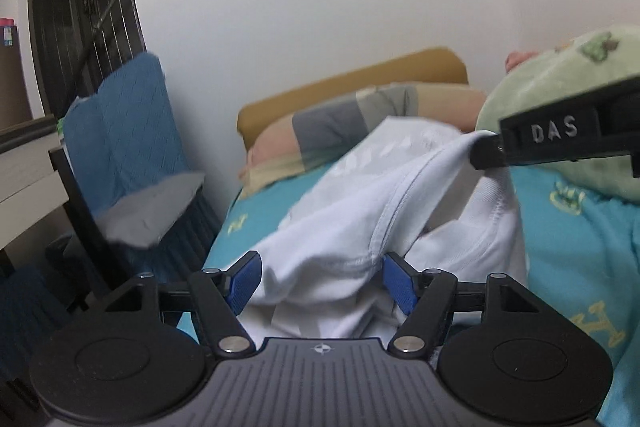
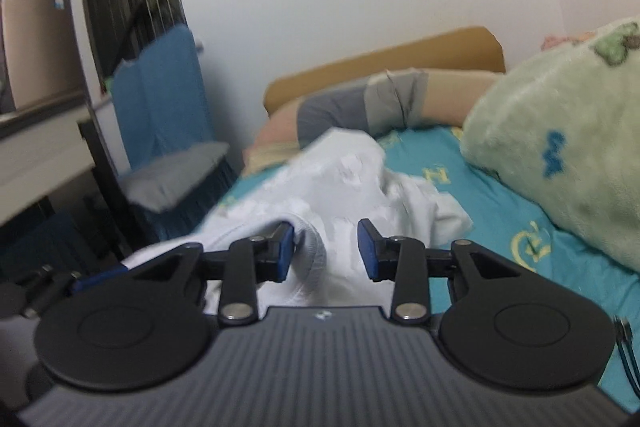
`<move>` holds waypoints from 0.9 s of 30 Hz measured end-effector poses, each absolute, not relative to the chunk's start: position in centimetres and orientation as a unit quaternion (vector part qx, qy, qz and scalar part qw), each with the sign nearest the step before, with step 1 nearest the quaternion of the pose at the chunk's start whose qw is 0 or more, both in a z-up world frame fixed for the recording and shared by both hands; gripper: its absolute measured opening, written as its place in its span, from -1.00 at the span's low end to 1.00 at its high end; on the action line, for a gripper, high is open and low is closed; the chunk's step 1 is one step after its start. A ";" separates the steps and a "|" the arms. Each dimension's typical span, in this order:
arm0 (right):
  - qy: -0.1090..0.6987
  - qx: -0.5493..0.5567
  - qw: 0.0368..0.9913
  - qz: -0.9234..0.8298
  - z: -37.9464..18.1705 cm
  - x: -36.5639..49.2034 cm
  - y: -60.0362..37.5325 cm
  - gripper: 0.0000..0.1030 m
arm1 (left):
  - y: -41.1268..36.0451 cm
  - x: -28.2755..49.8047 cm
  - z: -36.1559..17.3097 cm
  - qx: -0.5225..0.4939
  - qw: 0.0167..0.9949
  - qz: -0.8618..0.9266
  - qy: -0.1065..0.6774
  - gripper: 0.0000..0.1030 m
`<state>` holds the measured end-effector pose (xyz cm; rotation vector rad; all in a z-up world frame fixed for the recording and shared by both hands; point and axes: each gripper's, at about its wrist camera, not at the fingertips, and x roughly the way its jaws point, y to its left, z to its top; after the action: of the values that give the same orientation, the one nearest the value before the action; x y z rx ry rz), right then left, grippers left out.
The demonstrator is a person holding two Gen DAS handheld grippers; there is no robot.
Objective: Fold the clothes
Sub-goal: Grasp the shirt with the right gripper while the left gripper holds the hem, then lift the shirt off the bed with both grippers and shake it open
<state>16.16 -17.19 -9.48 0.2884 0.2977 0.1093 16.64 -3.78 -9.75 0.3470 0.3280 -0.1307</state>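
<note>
White garment bunched on the turquoise bed sheet, one gripper at each side of it

Your bed sheet (image 2: 500, 187) carries the green blanket (image 2: 560, 147) at right and the white garment (image 1: 360, 219) at centre; your left gripper (image 1: 320, 281) stands spread with cloth bulging between its blue pads (image 1: 244, 283), pressing not evident; your right gripper (image 2: 326, 247) is partly spread over a ribbed hem, and whether it pinches the cloth cannot be told

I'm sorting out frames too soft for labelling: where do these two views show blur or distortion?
Left wrist view: the white garment and the blue chair cover smear with motion, and the fisheye bends the window frame. Right wrist view: the garment is softer still, though the gripper stays fairly sharp.
</note>
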 end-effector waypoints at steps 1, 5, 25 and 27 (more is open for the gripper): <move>0.140 0.145 0.978 0.058 -9.1 16.1 -17.2 -0.27 | -3.8 16.5 -9.5 0.166 0.971 -0.071 0.154 0.41; 0.113 0.144 0.980 0.076 -7.6 15.4 -16.8 -0.27 | -4.5 15.8 -8.7 0.172 0.972 -0.103 0.123 0.48; 0.158 0.051 0.986 0.030 -9.2 15.2 -14.5 -0.20 | -3.3 13.9 -3.6 0.104 0.992 0.068 0.008 0.68; 0.191 0.051 0.980 0.027 -10.1 15.8 -14.4 -0.05 | -3.0 13.6 -3.3 0.097 0.992 0.074 0.013 0.68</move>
<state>15.78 -14.42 -10.08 0.1033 0.3844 0.0550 13.59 -2.97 -3.30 0.1952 0.0262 0.1487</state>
